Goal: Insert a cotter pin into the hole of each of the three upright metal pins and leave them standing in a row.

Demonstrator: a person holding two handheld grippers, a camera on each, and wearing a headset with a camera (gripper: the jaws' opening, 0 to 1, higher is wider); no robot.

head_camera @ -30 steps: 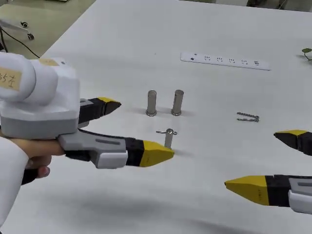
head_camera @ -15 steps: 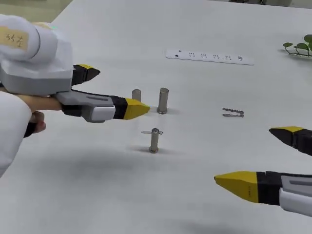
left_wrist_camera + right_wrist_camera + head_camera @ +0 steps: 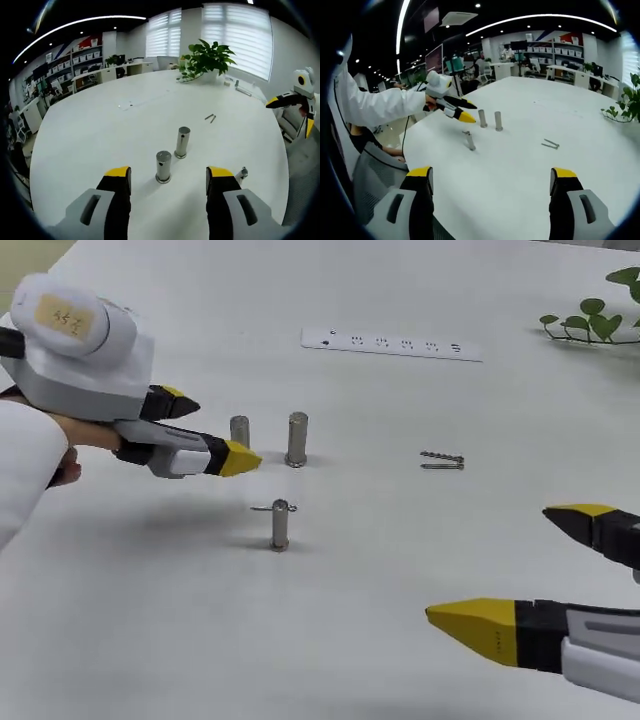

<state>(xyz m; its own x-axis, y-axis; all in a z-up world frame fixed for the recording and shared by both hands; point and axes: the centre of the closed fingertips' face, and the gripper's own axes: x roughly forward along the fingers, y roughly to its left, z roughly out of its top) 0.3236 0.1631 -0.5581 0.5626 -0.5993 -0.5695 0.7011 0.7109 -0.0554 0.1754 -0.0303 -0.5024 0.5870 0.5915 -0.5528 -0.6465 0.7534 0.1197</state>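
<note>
Three upright metal pins stand on the white table. The front pin carries a cotter pin through its top hole. The two rear pins stand side by side with nothing in them. My left gripper is open, and the left rear pin is just ahead between its jaws, untouched. Beside it is the other rear pin. Loose cotter pins lie to the right. My right gripper hovers open and empty at the front right.
A white power strip lies at the back of the table. A potted plant stands at the far right corner. An office with desks and people surrounds the table.
My left gripper has moved back and left, away from the front pin with the cotter pin and toward the left rear pin. The head camera has shifted too. The right gripper has barely moved.
</note>
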